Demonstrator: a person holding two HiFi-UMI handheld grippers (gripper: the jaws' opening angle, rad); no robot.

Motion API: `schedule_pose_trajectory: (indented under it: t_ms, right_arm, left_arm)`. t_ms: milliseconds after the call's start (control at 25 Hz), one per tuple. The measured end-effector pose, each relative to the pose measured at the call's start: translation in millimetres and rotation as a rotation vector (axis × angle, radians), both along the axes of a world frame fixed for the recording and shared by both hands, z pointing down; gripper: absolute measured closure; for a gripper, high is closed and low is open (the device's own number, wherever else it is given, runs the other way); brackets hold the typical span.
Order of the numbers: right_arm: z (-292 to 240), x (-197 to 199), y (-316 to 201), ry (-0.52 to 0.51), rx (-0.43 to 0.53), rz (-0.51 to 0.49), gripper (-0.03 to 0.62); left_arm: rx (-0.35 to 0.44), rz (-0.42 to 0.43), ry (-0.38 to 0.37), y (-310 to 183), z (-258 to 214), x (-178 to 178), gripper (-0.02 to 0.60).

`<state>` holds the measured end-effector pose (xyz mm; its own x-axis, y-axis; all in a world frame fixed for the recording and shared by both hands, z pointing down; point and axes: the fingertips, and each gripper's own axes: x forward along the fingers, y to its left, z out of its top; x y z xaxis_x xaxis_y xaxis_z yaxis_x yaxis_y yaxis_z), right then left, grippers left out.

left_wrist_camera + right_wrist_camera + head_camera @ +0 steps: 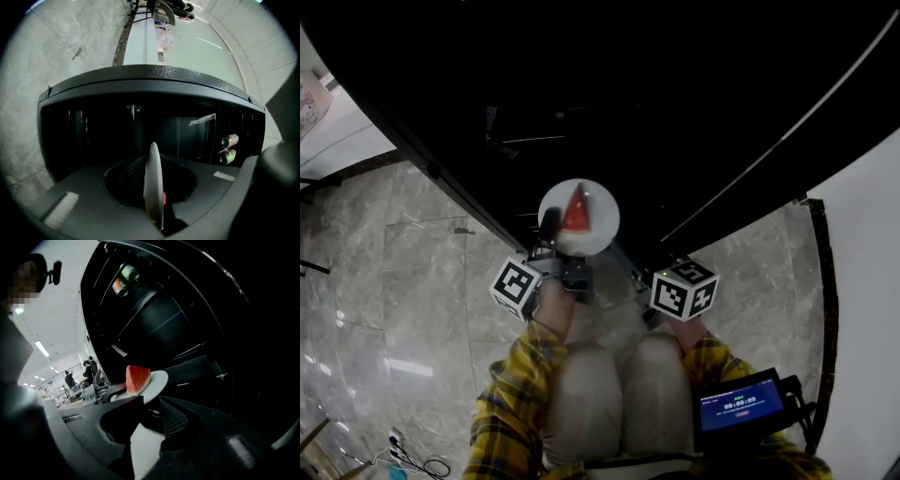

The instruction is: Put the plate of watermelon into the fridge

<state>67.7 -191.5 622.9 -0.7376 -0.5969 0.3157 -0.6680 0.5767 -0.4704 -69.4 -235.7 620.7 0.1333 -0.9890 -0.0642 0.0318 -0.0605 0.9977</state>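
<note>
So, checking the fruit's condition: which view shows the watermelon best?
Right gripper view: the watermelon side-on, flesh and rind clear. Head view: a small red triangle from above. Left gripper view: a red sliver beside the edge-on plate.

Red watermelon (576,212), white plate (603,218), black fridge (675,94), yellow plaid sleeve (508,403).

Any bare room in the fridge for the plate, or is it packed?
In the left gripper view, the dark fridge compartment looks bare from left wall to centre, though dim. Two drink cans crowd the right edge. The round white plate with its red watermelon wedge should pass centrally.
</note>
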Motion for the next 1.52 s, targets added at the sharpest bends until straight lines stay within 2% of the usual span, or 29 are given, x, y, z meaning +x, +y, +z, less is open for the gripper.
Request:
schedule_pose_trajectory:
  t_ms: [240,320,440,640,760,800,840,960,1080,1200,1360,1520]
  right_arm:
    - [9,-5,-4,-0.142,-0.197,0.063,0.503]
    - [4,-8,-3,-0.234,-0.252,0.089,0.513]
    - [-3,-16,-1,-0.353,-0.308,0.107,0.49]
    - [13,-16,-5,-0.318,-0.407,0.216,0.493]
    - [22,-21,-3,-0.351,-0.484,0.242,0.487]
    - [21,-23,-3,-0.385,-0.499,0.24,0.496]
    - [20,-25,-4,-0.432,-0.517,0.242,0.536]
    - [16,-23,-8,-0.591,-0.576,0.268,0.569]
    - [8,-17,-13,-0.675,-0.583,0.3,0.591]
    - [9,-13,-16,-0.715,-0.607,0.325,0.591]
    - [13,-10,-17,-0.761,-0.631,0.352,0.591]
    - [18,-14,-23,-0.798,-0.637,0.373,0.591]
  left_arm:
    - [-0.006,-0.044,0.013,0,9,-9,0.54]
    - [0.003,-0.05,0.025,-1,7,-10,0.54]
    - [0.0,-0.043,0.014,-2,11,-9,0.535]
    - [0.009,-0.059,-0.005,-2,11,-10,0.532]
    - [-0.004,-0.055,0.003,-2,13,-8,0.535]
    - [-0.007,-0.047,-0.003,-3,12,-7,0.535]
    - [-0.008,-0.04,-0.013,-3,12,-6,0.536]
    - [0.003,-0.021,-0.025,-5,11,-4,0.539]
    - [0.019,0.02,-0.017,-7,10,-2,0.555]
    - [0.02,0.079,-0.079,-7,9,3,0.551]
    - [0.038,0.161,-0.208,-2,4,9,0.492]
    - [0.057,0.195,-0.225,-3,5,4,0.446]
